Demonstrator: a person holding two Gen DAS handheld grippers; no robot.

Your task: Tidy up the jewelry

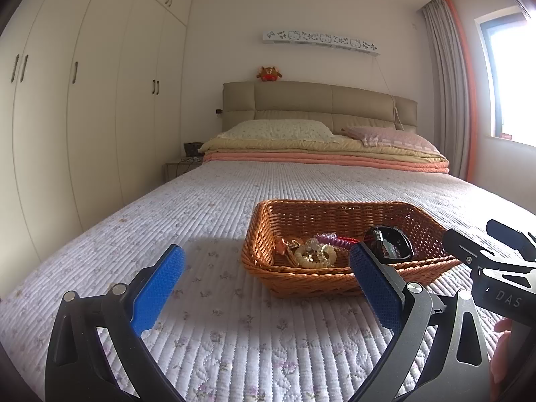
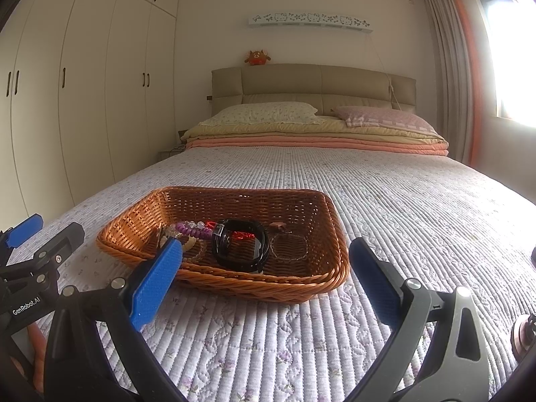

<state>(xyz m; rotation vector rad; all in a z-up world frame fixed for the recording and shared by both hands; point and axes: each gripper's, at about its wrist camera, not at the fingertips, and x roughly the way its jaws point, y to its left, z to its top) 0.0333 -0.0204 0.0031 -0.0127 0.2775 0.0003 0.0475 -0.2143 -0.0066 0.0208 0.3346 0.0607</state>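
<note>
A brown wicker basket [image 1: 432, 273] [image 2: 301, 293] sits on the quilted bed. Inside lie a black watch [image 1: 390, 244] [image 2: 241, 244], a purple coil band [image 1: 326, 237] [image 2: 191, 227], a red item [image 2: 243, 235], pale bead bracelets [image 1: 315, 254] and a thin chain bracelet [image 2: 288, 248]. My left gripper [image 1: 268, 284] stands open just in front and left of the basket, holding nothing. My right gripper [image 2: 266, 281] is open too, low before the basket's near rim, empty. In the left wrist view the right gripper's body [image 1: 495, 261] shows at the right edge.
The floral quilt [image 2: 402, 207] stretches far behind and to the right of the basket. Folded blankets and two pillows [image 1: 278, 130] lie at the headboard. White wardrobes [image 1: 83, 100] line the left wall; a curtained window [image 1: 509, 77] is at right. A person's fingers [image 1: 500, 351] hold the right gripper.
</note>
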